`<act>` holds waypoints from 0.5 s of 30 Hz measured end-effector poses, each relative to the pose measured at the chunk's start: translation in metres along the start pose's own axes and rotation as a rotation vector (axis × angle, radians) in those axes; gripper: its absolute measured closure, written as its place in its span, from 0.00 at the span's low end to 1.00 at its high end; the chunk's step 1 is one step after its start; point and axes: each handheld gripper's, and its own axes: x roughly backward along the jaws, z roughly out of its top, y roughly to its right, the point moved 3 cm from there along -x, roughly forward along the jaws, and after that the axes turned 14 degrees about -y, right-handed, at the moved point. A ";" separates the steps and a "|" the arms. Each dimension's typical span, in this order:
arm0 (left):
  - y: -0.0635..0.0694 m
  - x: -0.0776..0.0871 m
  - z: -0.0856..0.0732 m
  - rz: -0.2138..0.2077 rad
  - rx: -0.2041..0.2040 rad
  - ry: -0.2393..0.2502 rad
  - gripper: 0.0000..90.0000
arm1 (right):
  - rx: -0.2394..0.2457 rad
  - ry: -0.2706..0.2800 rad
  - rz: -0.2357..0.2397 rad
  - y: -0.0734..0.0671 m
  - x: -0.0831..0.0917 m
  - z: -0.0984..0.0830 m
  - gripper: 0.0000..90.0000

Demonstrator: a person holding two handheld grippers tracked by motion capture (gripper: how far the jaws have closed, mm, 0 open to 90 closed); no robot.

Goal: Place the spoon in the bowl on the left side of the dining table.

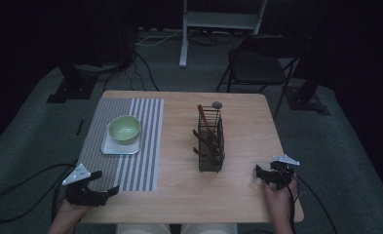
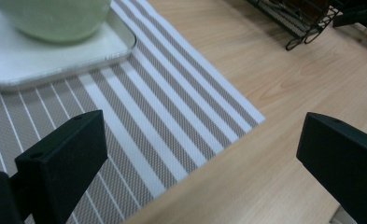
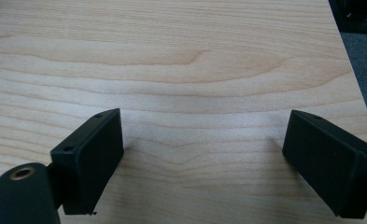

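Note:
A pale green bowl point(image 1: 125, 128) sits on a white square plate point(image 1: 112, 148) on a grey-and-white striped placemat point(image 1: 140, 165) at the table's left. A black wire basket point(image 1: 211, 158) stands mid-table with brown wooden utensils point(image 1: 206, 127) upright in it. My left gripper point(image 1: 105, 182) is open at the placemat's near corner, with nothing between its jaws. In the left gripper view the gripper point(image 2: 202, 149) hangs over the placemat's edge point(image 2: 181, 135), with the bowl point(image 2: 55, 18) and plate point(image 2: 41, 65) ahead. My right gripper point(image 1: 263, 176) point(image 3: 202, 140) stands open over bare wood near the front right.
A small grey round object point(image 1: 217, 104) lies just behind the basket. The wooden table point(image 1: 189, 204) has bare wood between placemat and basket. A dark folding chair point(image 1: 257, 68) stands beyond the far edge. Cables trail on the carpet at both sides.

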 end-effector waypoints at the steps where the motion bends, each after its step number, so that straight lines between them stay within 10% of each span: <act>1: 0.001 0.000 0.003 0.001 -0.004 0.002 0.02 | 0.000 0.000 0.000 0.000 0.000 0.000 0.13; 15: 0.009 -0.012 0.042 -0.027 -0.052 0.032 0.02 | 0.000 0.000 0.000 0.000 0.000 0.000 0.13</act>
